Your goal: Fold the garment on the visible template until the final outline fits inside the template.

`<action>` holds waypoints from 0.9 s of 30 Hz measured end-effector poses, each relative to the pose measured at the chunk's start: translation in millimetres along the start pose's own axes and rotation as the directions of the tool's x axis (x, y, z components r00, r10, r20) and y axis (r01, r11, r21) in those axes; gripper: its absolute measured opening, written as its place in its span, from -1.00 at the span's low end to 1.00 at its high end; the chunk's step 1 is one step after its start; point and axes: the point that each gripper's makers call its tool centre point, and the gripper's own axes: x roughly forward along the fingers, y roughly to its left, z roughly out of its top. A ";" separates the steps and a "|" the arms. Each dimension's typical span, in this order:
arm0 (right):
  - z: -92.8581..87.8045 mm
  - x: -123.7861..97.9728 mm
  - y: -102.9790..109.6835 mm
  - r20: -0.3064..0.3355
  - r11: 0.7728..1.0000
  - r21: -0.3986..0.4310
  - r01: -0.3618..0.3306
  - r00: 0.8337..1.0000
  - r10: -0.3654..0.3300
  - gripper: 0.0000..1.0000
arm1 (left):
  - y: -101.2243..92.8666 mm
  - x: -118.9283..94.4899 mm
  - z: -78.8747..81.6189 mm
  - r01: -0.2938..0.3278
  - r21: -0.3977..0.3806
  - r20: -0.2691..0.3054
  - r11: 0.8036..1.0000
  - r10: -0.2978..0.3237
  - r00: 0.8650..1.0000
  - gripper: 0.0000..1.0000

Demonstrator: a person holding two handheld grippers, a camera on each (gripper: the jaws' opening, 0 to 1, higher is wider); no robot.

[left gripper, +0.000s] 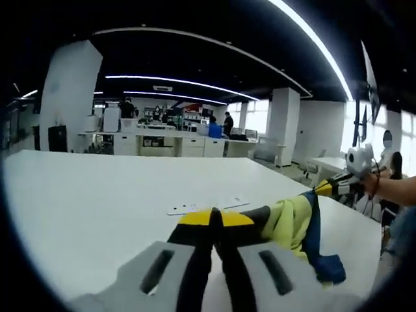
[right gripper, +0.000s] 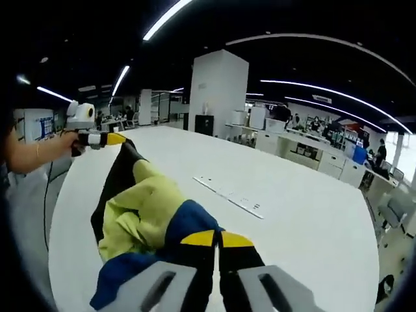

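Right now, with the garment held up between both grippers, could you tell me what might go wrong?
The garment hangs bunched between the left gripper and right gripper, so it may land creased. The template lies apart on the table, so it might be set down outside the outline.

big white counter [left gripper: 84, 208] w/ rounded edge, glossy top. thin white strip, the template [right gripper: 229, 195], lies flat on it toward the middle; same strip seen in left gripper view [left gripper: 207, 207]. garment's lower folds [right gripper: 123, 273] rest near counter edge.
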 end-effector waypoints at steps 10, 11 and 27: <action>8.8 25.6 -36.9 0.035 0.991 0.112 0.067 0.997 -0.071 -1.00 | 31.6 28.9 -3.2 -0.033 -0.098 0.035 0.995 0.036 0.999 -1.00; 8.3 28.9 -41.1 0.034 0.989 0.127 0.074 0.996 -0.079 -1.00 | 34.7 31.0 -4.4 -0.036 -0.104 0.037 0.994 0.040 0.999 -1.00; -63.2 62.5 -61.6 -0.156 0.951 0.277 0.137 0.983 -0.096 -1.00 | 59.2 54.1 -89.0 -0.098 -0.126 -0.231 0.987 0.067 0.971 -1.00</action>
